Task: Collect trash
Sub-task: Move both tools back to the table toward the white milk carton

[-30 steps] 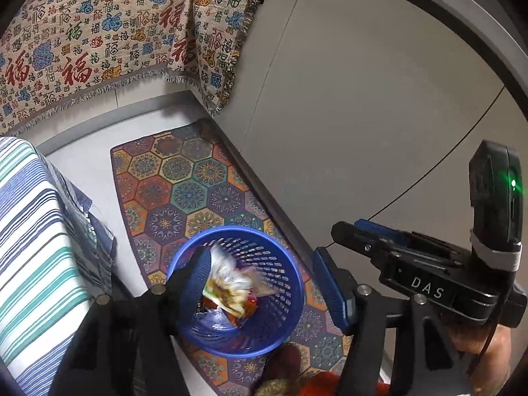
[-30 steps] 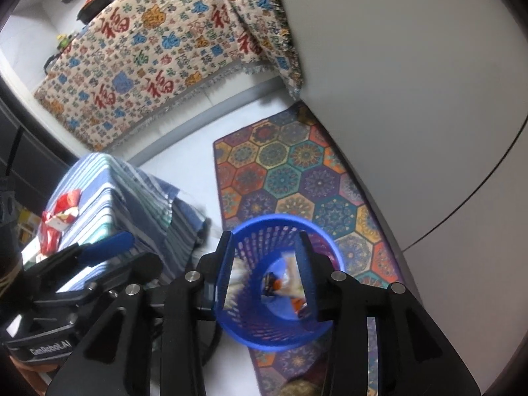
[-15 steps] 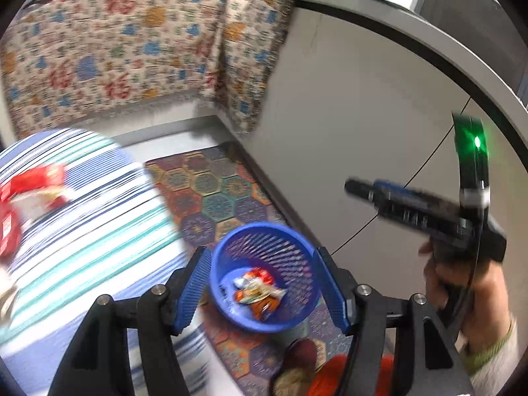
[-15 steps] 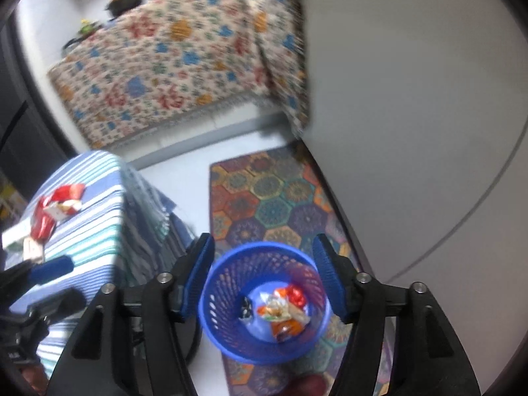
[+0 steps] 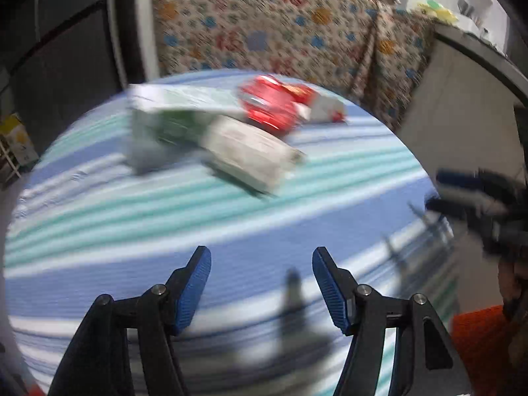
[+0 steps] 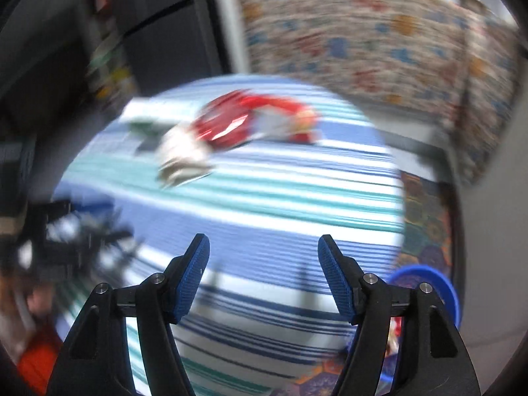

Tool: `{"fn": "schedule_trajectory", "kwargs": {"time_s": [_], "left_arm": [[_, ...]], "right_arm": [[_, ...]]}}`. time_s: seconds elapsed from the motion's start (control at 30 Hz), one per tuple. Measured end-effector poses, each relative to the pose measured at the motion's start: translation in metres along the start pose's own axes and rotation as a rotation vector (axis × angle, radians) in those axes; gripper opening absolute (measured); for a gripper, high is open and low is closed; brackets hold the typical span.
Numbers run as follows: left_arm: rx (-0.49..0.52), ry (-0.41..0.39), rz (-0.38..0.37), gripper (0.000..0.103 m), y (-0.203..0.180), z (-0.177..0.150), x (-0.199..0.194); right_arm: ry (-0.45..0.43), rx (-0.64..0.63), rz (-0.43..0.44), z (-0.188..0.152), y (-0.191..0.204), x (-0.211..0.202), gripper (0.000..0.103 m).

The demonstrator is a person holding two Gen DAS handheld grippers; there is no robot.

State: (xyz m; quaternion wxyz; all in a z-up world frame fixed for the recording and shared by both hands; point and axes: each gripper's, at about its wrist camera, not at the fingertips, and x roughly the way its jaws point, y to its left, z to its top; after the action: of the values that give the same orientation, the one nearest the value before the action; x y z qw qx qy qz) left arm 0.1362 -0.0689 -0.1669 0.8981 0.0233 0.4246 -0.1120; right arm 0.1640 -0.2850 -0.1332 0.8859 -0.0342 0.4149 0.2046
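Both pairs of fingers apart, empty: left gripper (image 5: 260,283), right gripper (image 6: 262,275) just widened. Trash wrappers (image 5: 274,107) blurred at 12 o'clock on striped bench (image 5: 231,217); blue basket (image 6: 429,277) at 4 o'clock.

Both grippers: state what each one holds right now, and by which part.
Nothing is held. The left gripper and the right gripper both stand open and empty over the striped cloth; the wrappers lie untouched ahead.

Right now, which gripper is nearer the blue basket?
Right. The right gripper, jaws just opened further and empty, has the blue basket beside its finger; the left gripper is farther left over the striped table.
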Motion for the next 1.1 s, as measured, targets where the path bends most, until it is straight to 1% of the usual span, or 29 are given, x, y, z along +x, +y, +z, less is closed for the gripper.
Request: {"fn": "schedule_trajectory", "kwargs": {"time_s": [0.07,0.1,0.13,0.17,0.23,0.27,0.4,0.47,0.5,0.63,0.67,0.7,0.73,0.77,0.87,0.93,0.97,1.03,1.1], "left_arm": [[0.027,-0.048,-0.016,0.066,0.021,0.014,-0.009],[0.052,-0.073,-0.028,0.068,0.033,0.025,-0.013],[0.071,-0.080,-0.038,0.076,0.039,0.031,-0.014],[0.100,-0.081,-0.050,0.079,0.048,0.040,-0.013],[0.174,-0.060,-0.077,0.079,0.062,0.062,-0.005],[0.202,-0.052,-0.080,0.079,0.065,0.067,-0.002],[0.360,-0.028,-0.081,0.079,0.076,0.085,0.014],[0.429,-0.025,-0.055,0.079,0.069,0.090,0.026],[0.452,-0.032,-0.044,0.079,0.068,0.093,0.030],[0.502,-0.039,-0.045,0.079,0.064,0.096,0.049],[0.514,-0.041,-0.039,0.076,0.063,0.095,0.053],[0.516,-0.043,-0.037,0.070,0.062,0.093,0.055],[0.508,-0.040,-0.041,0.055,0.063,0.093,0.057],[0.485,-0.032,-0.053,0.050,0.065,0.093,0.057],[0.409,-0.041,-0.051,0.048,0.068,0.084,0.049],[0.345,-0.047,-0.041,0.047,0.068,0.073,0.035],[0.304,-0.046,-0.037,0.045,0.068,0.065,0.027],[0.210,-0.039,-0.006,0.045,0.070,0.046,0.009],[0.081,-0.031,0.010,0.045,0.073,0.019,-0.007]], "right_arm": [[0.005,-0.055,0.012,0.001,0.020,0.008,0.070],[0.001,-0.065,0.017,0.002,0.025,0.011,0.070],[-0.001,-0.064,0.022,0.005,0.026,0.012,0.070],[-0.004,-0.046,0.028,0.007,0.024,0.014,0.070],[-0.005,-0.009,0.032,0.010,0.015,0.018,0.070],[-0.002,0.022,0.030,0.011,0.009,0.021,0.070],[0.016,0.098,0.022,0.014,-0.001,0.031,0.070],[0.022,0.114,0.018,0.017,-0.004,0.035,0.070],[0.024,0.115,0.017,0.018,-0.004,0.036,0.070],[0.034,0.112,0.020,0.021,0.000,0.043,0.070],[0.038,0.105,0.020,0.022,0.002,0.046,0.070],[0.040,0.100,0.020,0.022,0.003,0.047,0.070],[0.042,0.092,0.019,0.023,0.004,0.048,0.070],[0.043,0.086,0.020,0.023,0.005,0.049,0.070],[0.048,0.037,0.029,0.026,0.011,0.052,0.071],[0.054,0.006,0.050,0.029,0.017,0.054,0.071],[0.059,-0.008,0.072,0.031,0.021,0.057,0.073],[0.067,-0.025,0.104,0.033,0.028,0.062,0.078],[0.064,-0.052,0.111,0.038,0.035,0.069,0.085]]}}
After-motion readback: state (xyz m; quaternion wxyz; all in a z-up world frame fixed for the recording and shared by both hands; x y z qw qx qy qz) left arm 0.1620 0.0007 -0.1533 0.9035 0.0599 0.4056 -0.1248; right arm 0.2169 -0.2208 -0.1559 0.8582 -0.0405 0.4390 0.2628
